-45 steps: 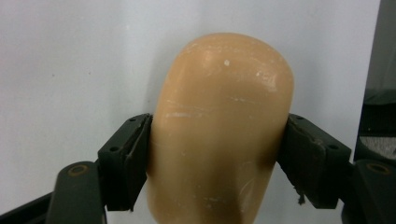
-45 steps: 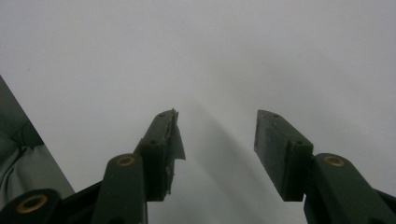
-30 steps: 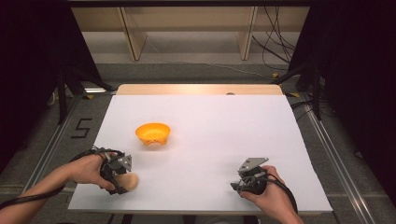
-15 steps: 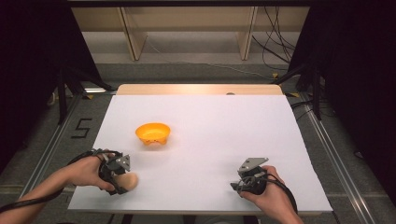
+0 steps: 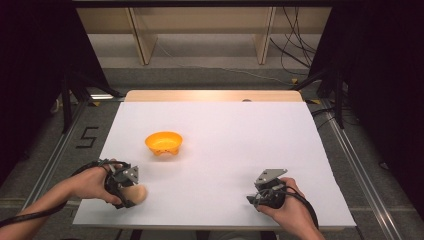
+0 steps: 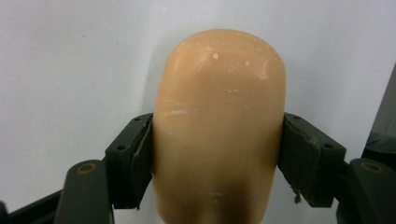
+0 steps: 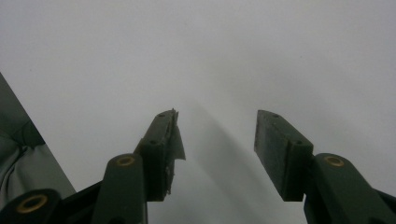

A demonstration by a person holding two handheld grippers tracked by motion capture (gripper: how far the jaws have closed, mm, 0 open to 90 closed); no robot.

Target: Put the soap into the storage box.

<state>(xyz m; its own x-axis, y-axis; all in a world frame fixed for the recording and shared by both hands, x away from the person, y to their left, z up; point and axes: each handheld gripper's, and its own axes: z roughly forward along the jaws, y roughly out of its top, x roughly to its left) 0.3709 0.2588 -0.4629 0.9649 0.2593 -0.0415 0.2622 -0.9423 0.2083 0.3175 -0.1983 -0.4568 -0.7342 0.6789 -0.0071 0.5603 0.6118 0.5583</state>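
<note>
- High view: white table [image 5: 220, 150] carries an orange bowl [image 5: 164, 142] left of centre, upright, with nothing seen inside.
- Left gripper [image 5: 131, 192] sits at the table's near-left edge; its jaws have just been closing and now pinch a tan bread roll [image 6: 219, 126] across its width.
- Roll lies on the table near the bowl, long axis along the jaws, rounded end pointing away from the hand.
- Right gripper [image 7: 215, 149] idles at near right, jaws spread, nothing between them.
- Judgement: grasp step complete. Next move calls for a lift and a carry toward the bowl.
</note>
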